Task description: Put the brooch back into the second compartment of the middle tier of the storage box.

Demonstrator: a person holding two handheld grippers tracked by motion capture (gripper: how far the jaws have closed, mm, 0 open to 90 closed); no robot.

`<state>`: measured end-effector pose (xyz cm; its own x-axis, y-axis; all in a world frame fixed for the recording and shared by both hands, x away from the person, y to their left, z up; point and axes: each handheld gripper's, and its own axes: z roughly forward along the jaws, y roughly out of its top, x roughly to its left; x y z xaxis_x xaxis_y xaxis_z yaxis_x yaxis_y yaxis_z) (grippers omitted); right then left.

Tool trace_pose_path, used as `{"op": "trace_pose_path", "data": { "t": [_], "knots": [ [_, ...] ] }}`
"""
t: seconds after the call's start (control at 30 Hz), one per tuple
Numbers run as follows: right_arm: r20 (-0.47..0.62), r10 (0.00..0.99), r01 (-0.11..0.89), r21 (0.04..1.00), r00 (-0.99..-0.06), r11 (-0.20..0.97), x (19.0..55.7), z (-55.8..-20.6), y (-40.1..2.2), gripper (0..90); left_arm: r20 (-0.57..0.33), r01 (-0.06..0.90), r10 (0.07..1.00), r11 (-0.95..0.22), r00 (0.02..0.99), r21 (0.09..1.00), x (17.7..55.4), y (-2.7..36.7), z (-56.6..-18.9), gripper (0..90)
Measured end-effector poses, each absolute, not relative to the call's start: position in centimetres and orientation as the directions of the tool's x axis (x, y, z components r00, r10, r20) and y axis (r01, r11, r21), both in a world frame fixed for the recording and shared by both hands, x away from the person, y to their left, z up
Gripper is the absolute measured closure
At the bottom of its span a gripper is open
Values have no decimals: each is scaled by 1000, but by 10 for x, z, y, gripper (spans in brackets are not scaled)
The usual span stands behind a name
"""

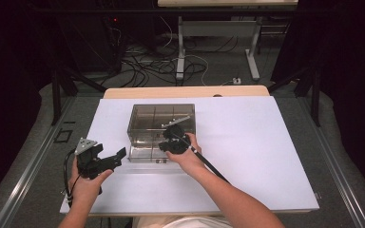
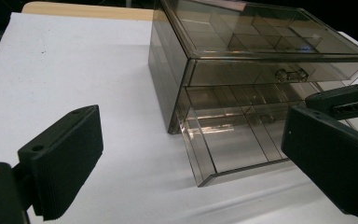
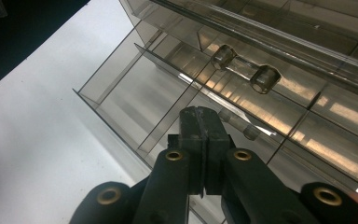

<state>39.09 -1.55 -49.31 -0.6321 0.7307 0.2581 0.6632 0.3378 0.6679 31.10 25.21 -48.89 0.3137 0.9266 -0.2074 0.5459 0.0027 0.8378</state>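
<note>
Box: smoky clear drawer box (image 1: 160, 124) stands mid-tabletop (image 1: 266, 156), lower drawer (image 2: 233, 149) pulled out toward the person.
Right tool: (image 3: 200, 122) jaws pressed together with nothing between them, tips over the open drawer, just below the upper drawer's handle (image 3: 244, 71).
Left tool: (image 2: 191, 158) jaws wide, empty, left of the box above the tabletop.

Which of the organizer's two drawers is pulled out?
The lower drawer: it juts toward the person, its compartments exposed. The upper drawer sits flush inside the case.
</note>
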Motion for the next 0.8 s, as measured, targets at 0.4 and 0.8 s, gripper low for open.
{"op": "trace_pose_path", "data": {
  "t": [0.4,0.8],
  "knots": [
    [265,741,670,670,-617,318,396,-500,-13,900,-204,546,927,-1,315,838,311,252,-489,54],
    [264,744,683,649,-614,334,398,-499,-16,845,-210,549,926,4,314,836,312,252,-489,54]
  ]
}}
